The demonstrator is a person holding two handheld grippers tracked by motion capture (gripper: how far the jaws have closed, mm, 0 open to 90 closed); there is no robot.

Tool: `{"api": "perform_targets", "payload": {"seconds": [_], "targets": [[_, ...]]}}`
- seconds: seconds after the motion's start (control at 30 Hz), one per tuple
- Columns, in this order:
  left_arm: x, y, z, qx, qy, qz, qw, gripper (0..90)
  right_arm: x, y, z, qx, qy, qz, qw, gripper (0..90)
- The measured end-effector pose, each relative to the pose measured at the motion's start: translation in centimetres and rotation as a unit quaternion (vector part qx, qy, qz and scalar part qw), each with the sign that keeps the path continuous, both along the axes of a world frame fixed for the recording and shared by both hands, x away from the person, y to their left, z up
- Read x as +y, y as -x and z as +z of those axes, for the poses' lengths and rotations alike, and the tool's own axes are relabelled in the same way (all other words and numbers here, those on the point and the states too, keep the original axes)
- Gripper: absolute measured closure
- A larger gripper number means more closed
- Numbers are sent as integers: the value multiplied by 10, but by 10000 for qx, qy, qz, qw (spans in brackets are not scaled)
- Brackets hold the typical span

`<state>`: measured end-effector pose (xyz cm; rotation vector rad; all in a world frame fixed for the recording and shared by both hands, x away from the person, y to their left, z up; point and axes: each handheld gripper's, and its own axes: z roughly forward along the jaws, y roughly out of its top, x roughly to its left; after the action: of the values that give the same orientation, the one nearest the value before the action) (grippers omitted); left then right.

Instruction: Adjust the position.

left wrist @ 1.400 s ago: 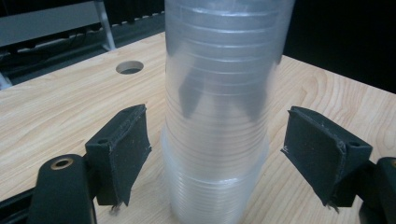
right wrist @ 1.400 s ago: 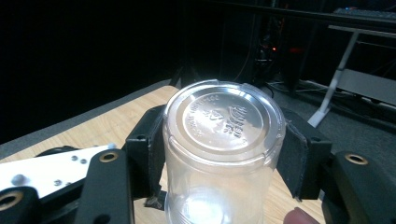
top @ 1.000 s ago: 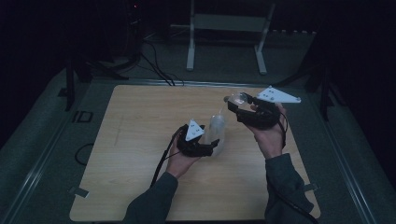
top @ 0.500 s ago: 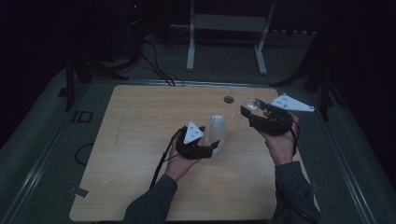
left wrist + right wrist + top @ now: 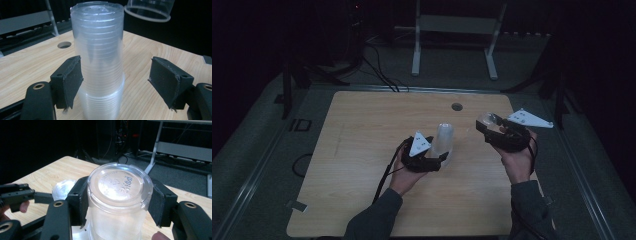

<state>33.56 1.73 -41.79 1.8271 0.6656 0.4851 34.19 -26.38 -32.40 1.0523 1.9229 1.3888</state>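
Stack of clear plastic cups (image 5: 98,60): stands upside down near the middle of the wooden table (image 5: 362,150), between the left gripper's jaws.
Left gripper (image 5: 438,159): jaws have just been closing; one pad touches the stack, the other stands apart from it, so nothing is grasped.
Single clear cup (image 5: 119,195): upside down, base towards the camera, held above the table's right side, right of the stack.
Right gripper (image 5: 484,125): clenched on the single clear cup, a pad pressed on either side.

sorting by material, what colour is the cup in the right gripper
Clear, colourless plastic cup, base outward with embossed marks; best in the right gripper view.
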Motion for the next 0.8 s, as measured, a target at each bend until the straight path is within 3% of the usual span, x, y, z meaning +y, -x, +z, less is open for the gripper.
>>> {"api": "perform_targets", "payload": {"seconds": [0.33,0.8], "targets": [[-1,3,0,-51,15,-39,10000,257,-4,2,-19,190,-35,-22,9998,411],[-10,13,3,-235,-11,-292,9993,256,-1,11,-40,402,-177,87,9990,411]]}}
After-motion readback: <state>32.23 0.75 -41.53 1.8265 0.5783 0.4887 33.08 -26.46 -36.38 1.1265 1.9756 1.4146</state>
